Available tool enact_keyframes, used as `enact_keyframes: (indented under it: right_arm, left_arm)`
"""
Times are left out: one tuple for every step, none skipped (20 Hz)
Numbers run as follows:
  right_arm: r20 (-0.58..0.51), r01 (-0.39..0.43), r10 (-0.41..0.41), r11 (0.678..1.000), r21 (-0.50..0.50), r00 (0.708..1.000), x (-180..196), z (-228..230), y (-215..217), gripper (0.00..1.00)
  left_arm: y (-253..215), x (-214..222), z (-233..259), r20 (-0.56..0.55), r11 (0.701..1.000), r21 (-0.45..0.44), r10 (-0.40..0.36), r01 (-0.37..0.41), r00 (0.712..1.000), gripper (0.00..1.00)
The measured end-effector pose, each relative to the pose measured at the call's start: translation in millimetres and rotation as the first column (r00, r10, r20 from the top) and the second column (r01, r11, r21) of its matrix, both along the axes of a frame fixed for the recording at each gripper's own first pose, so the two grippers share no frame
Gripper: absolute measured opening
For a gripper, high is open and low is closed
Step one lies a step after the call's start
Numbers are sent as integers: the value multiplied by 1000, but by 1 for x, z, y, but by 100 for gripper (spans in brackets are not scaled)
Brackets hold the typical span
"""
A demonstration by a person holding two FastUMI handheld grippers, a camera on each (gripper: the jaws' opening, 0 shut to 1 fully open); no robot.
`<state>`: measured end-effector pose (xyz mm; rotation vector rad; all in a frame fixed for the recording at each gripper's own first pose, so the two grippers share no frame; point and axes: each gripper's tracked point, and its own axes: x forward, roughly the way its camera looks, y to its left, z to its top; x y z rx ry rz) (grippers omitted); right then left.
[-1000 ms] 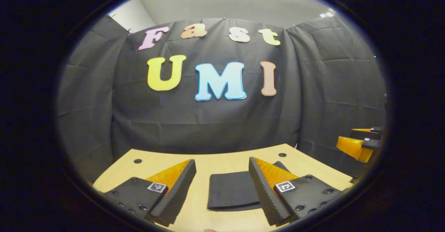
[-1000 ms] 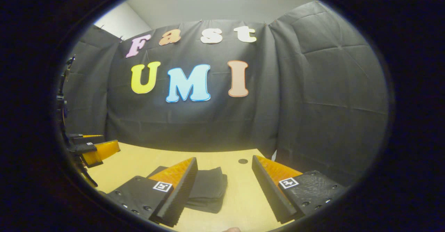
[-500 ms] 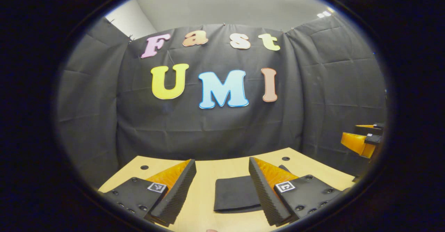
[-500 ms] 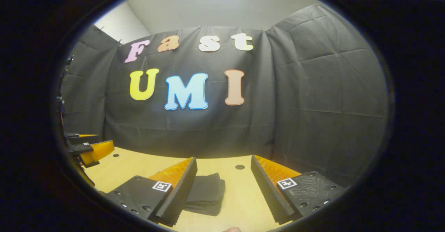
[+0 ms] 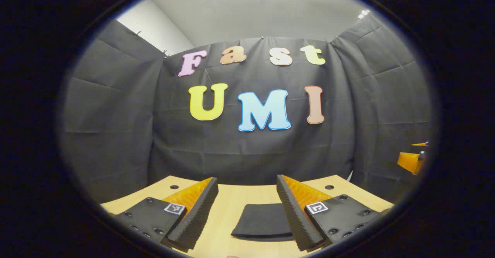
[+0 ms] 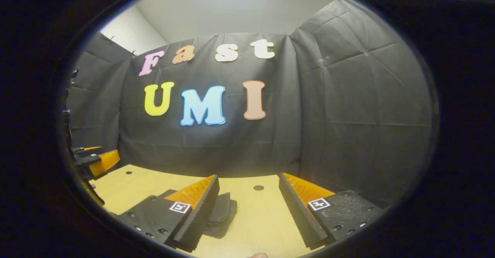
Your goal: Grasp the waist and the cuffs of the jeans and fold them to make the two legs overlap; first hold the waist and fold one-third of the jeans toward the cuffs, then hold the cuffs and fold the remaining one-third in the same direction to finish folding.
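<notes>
Wooden tabletop w/ round holes; near edge cut off in both views. Folded jeans lie flat on it, a compact dark stack; layers hard to make out. In left gripper view its right edge is hidden behind a finger of the left claw, whose 2 fingers stand wide apart, gripping nothing, above the stack. In right gripper view jeans are partly covered by a finger of the right claw, also spread apart, nothing between. Other claw's tip shows at each view's rim, cut off.
</notes>
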<state>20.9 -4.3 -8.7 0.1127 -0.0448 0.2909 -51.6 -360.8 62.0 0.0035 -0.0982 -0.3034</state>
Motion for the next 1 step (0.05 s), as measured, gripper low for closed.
enact_keyframes:
  right_arm:
    - [5,3,-3,1000,12,1000,0,-3,-14,90]
  left_arm:
    - [-9,-9,-1,-1,1000,-15,7,-7,1000,97]
